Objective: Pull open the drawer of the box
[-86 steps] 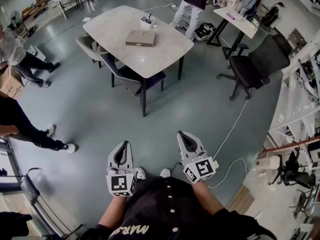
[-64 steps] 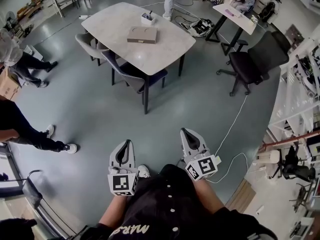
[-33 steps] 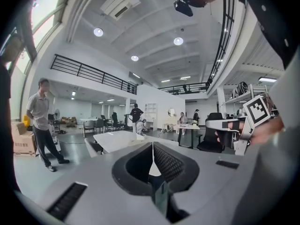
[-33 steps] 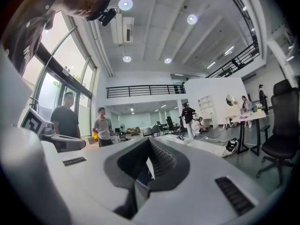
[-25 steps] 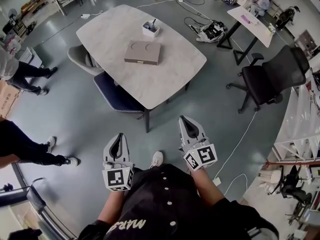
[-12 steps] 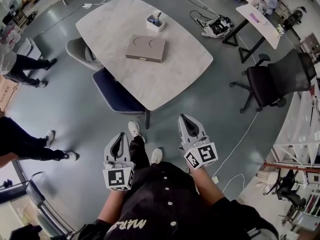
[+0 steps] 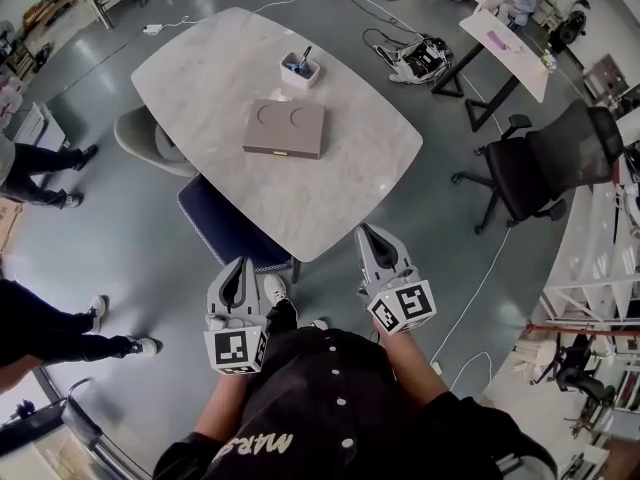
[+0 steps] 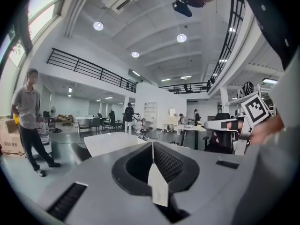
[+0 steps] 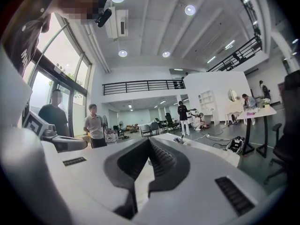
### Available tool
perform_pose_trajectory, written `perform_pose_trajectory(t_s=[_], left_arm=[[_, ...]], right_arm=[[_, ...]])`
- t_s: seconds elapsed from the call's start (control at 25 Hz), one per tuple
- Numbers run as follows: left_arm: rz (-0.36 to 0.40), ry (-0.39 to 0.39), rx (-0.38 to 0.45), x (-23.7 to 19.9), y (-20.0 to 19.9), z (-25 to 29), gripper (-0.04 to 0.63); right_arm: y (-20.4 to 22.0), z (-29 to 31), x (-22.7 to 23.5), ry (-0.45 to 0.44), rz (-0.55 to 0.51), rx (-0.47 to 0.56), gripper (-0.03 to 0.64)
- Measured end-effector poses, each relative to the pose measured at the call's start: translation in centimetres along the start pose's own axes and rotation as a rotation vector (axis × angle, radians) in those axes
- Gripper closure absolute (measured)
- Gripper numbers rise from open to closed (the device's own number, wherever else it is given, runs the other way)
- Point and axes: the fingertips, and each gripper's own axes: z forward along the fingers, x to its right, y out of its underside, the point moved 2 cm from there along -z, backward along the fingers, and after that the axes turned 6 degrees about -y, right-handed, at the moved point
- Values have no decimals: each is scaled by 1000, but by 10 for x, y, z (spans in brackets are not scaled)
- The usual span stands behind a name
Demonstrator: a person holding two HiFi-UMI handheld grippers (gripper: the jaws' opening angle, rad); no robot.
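**Nearly within reach of the box, both grippers closed and empty**

The left gripper (image 7: 241,265) and right gripper (image 7: 368,234) hover side by side off the near edge of the worktop (image 7: 190,63). Each has its jaws pressed together with nothing between them. The box (image 7: 285,128), flat and tan, lies mid-worktop, well apart from both grippers. No view shows which face carries its drawer.

Several things could go wrong from here. The jaws must part before they can take any pull, and arriving closed would only nudge the box. The box looks light and the stone top smooth, so a one-sided tug may drag the whole box instead of drawing the drawer, unless the other gripper braces it. The white pen pot (image 7: 299,70) stands just beyond the box and could be tipped by a shove. The navy chair (image 7: 225,230), tucked under the near edge, stands between the person and the box and may cramp the reach.

Counted:
- one box, with two round recesses in its top
- one pen pot
- two grippers
- two chairs at the worktop, the navy one and a grey one (image 7: 140,138)
- one black office chair (image 7: 560,163), far right
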Motion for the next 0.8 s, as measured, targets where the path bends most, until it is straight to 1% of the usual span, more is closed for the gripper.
perform_pose_trajectory(t_s=[0.2, 0.36, 0.6, 0.8], left_arm=[[1, 47, 21, -20, -18, 45, 577], [-2, 77, 23, -36, -24, 72, 577], [-12, 109, -7, -57, -23, 99, 577], [-31, 109, -38, -61, -18, 114, 577]], right_arm=[[-15, 47, 14, 22, -3, 28, 620], [-21, 80, 16, 30, -12, 23, 620], [-17, 112, 17, 27, 15, -4, 620], [-10, 130, 29, 19, 60, -34, 620]])
